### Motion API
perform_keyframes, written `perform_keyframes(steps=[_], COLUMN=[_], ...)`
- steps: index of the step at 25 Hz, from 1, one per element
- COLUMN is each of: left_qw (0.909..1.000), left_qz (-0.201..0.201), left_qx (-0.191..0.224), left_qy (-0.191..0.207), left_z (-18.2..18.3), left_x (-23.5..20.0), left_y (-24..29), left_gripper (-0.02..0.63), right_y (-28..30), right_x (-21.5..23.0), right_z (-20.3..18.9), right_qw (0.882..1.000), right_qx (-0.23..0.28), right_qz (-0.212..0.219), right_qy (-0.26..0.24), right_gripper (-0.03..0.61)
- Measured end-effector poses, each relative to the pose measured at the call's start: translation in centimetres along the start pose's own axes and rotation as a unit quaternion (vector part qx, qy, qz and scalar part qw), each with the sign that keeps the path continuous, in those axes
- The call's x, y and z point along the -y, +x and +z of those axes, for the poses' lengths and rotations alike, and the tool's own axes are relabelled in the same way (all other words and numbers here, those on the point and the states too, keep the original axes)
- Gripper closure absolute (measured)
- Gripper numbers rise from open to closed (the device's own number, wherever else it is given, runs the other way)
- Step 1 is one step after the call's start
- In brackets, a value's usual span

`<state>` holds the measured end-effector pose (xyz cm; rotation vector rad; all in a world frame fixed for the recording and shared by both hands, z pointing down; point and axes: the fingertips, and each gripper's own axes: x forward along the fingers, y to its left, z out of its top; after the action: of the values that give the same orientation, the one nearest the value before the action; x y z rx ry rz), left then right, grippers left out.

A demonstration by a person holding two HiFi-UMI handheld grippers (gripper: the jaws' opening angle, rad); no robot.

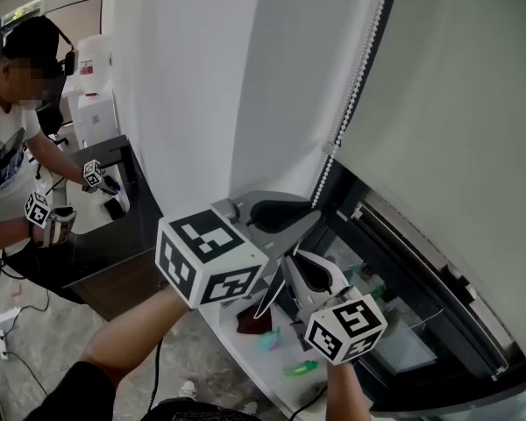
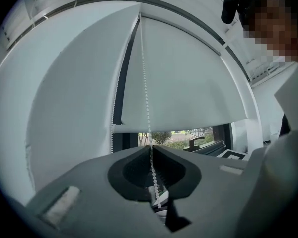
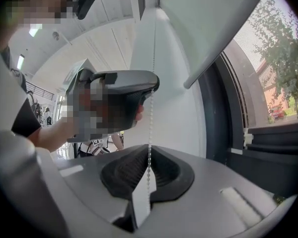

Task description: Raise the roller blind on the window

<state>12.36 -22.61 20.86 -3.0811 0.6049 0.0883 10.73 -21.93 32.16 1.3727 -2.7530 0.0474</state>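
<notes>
The grey roller blind (image 1: 447, 130) hangs partly lowered; its bottom bar (image 2: 179, 128) leaves a strip of window showing beneath it. A white bead chain (image 1: 355, 86) runs down along the blind's left edge. My left gripper (image 1: 314, 217) is the upper one, with its jaws shut on the bead chain (image 2: 145, 83), which passes between the pads. My right gripper (image 1: 291, 263) sits just below it, also shut on the bead chain (image 3: 150, 128). In the right gripper view the left gripper (image 3: 124, 90) is straight above, with the chain taut between the two.
A white wall panel (image 1: 193, 86) stands left of the window. On the sill (image 1: 237, 340) below lie small green, teal and dark red items. A window handle (image 2: 196, 143) shows under the blind. At far left another person (image 1: 17, 147) works with grippers at a dark table (image 1: 114, 235).
</notes>
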Motion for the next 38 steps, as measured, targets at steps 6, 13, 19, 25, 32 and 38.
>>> perform_keyframes(steps=[6,13,19,25,32,38], left_qw=[0.9992,0.998,0.9961,0.9917,0.9889,0.9894], left_qz=[-0.002,0.006,0.004,0.001,0.006,0.001], left_qx=[-0.001,-0.029,-0.057,-0.098,-0.118,-0.112], left_qy=[-0.041,-0.056,-0.066,-0.083,-0.091,-0.093], left_z=[-0.2,-3.3,-8.6,-12.9,-15.0,-15.2], left_x=[-0.3,-1.3,-0.3,0.1,-0.2,-0.6], left_y=[0.3,-0.5,-1.2,-1.7,-2.3,-2.3], left_gripper=[0.603,0.603,0.601,0.601,0.601,0.6], right_y=[-0.8,-3.2,-1.1,0.1,1.3,1.1], right_x=[-0.3,1.1,0.7,-0.4,-0.6,0.2], right_z=[0.4,7.3,12.1,15.3,15.6,15.1], right_qw=[1.0,0.994,0.994,0.992,0.994,0.992], right_qx=[-0.011,0.07,0.097,0.106,0.1,0.116], right_qz=[0.02,0.054,0.051,0.063,0.044,0.037], right_qy=[-0.01,0.062,0.014,-0.009,-0.03,-0.021], right_gripper=[0.555,0.442,0.445,0.456,0.554,0.568])
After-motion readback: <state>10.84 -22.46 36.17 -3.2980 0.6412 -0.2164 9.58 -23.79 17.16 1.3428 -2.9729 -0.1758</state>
